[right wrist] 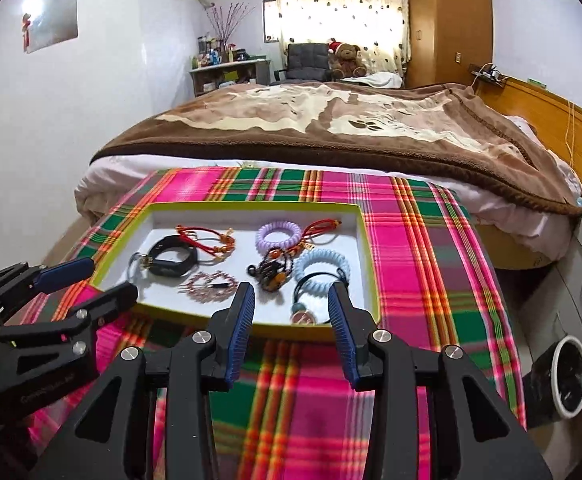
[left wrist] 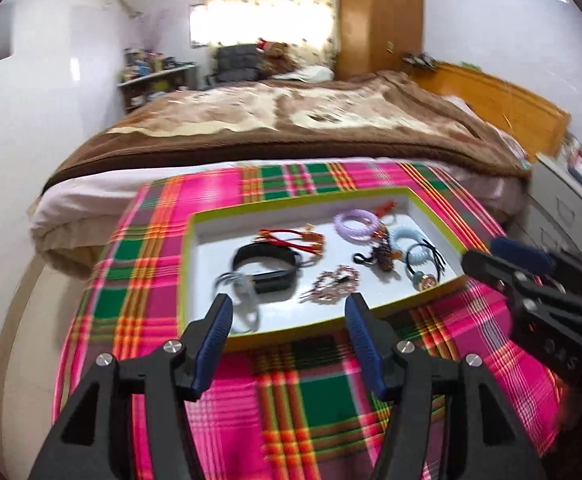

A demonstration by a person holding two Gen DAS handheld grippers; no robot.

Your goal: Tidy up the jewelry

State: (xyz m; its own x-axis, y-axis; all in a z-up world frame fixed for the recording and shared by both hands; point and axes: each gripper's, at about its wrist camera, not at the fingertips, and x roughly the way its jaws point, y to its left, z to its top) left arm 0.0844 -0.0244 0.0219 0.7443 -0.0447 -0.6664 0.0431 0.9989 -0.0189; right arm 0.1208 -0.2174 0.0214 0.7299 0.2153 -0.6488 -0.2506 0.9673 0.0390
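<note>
Green-rimmed tray (right wrist: 365,240) long axis left-right, jewelry inside; left hand-held gripper (left wrist: 289,312) and right hand-held gripper (right wrist: 291,300) both agape, empty.

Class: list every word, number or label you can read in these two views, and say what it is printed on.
None can be read for certain.
Left gripper body: a line of pale print, too blurred to read.
Right gripper body: embossed marks, illegible.
Tray, jewelry, wall poster: no readable text.
</note>
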